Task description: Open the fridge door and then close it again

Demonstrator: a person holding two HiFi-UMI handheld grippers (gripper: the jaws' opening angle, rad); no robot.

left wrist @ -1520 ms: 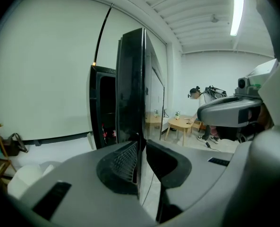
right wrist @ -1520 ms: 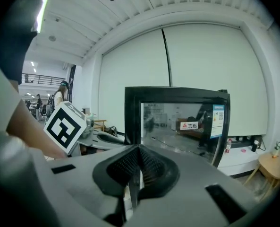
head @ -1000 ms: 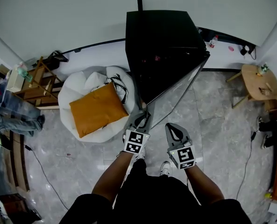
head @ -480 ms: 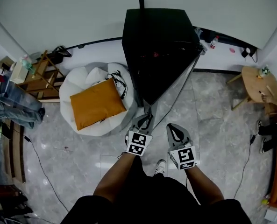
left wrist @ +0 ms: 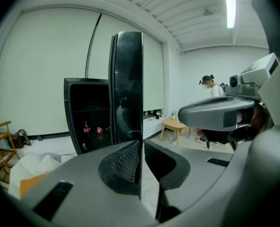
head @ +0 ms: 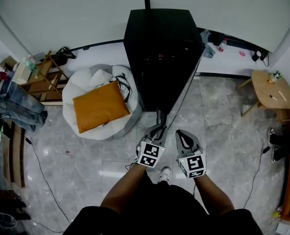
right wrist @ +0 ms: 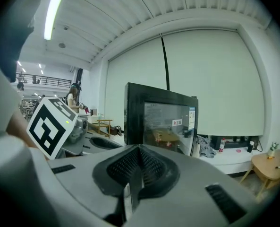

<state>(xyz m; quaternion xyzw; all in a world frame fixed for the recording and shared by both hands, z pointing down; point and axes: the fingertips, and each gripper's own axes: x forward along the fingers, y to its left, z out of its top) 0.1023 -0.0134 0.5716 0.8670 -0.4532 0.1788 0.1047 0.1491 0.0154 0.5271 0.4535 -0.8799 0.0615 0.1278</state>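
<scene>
Black fridge (head: 159, 43) at the back wall, centre of the head view. Fridge door (left wrist: 129, 84) swung wide open, edge-on to the person. Free edge pinched in the left gripper (head: 158, 128): jaws closing on it, ribbed pads either side of the edge. Right gripper (right wrist: 139, 151) just beside the left, jaws together, nothing in them.

Handling, as a guess:
- Tall glass-fronted door: rigid, fairly heavy, probably free on its hinge once past the seal.
- Smooth edge, likely to slip under a light pinch.
- Best taken at the free vertical edge, far from the hinge, as now.
- For closing, a flat push on the glass probably enough.
- Worth avoiding a slam: glass, plus bottles (left wrist: 86, 126) inside.

Views:
- Head view only: the swing angle and both grippers side by side.
- Left gripper view only: dark interior, bottles on a shelf, pads against the door edge.
- Right gripper view only: the glass face with stickers (right wrist: 177, 122) on it.
</scene>
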